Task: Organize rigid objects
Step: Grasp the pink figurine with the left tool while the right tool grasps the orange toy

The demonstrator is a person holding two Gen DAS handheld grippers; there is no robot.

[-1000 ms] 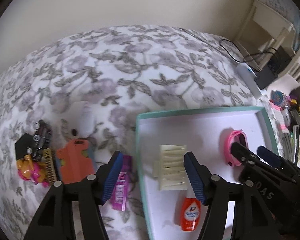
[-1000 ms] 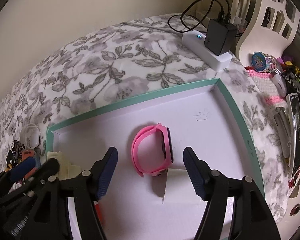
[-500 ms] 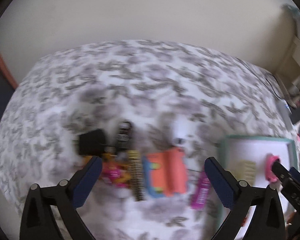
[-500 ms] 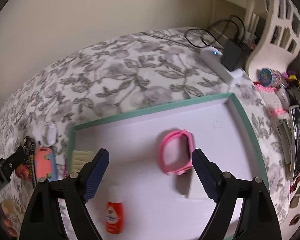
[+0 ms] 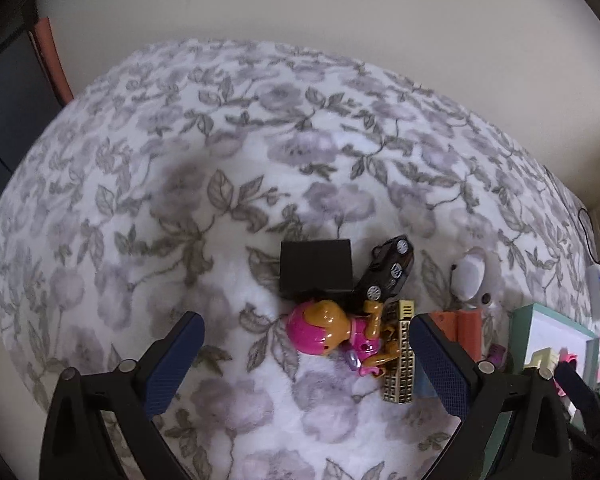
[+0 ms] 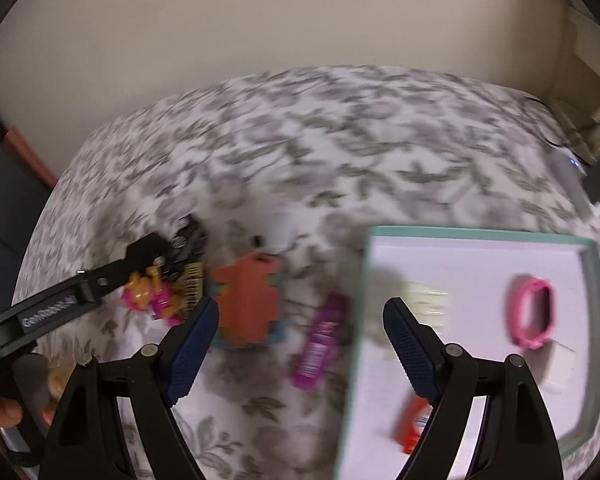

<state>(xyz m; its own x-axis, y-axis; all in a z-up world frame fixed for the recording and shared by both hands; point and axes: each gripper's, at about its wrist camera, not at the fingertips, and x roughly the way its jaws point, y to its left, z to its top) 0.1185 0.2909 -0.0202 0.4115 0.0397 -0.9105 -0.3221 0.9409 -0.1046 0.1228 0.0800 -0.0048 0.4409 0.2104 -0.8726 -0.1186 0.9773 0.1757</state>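
Hovering wide-fingered, the left gripper (image 5: 306,354) frames the pink-and-orange plastic toy figure (image 5: 332,334); closing could snag the touching gold ridged comb (image 5: 400,354). Right gripper (image 6: 300,344) also wide, empty.

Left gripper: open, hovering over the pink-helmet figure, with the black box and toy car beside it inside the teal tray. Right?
Not quite. The left gripper is open over the pink-helmet figure, but it, the black box and toy car lie on the floral blanket, outside the teal tray. The left wrist view shows it.
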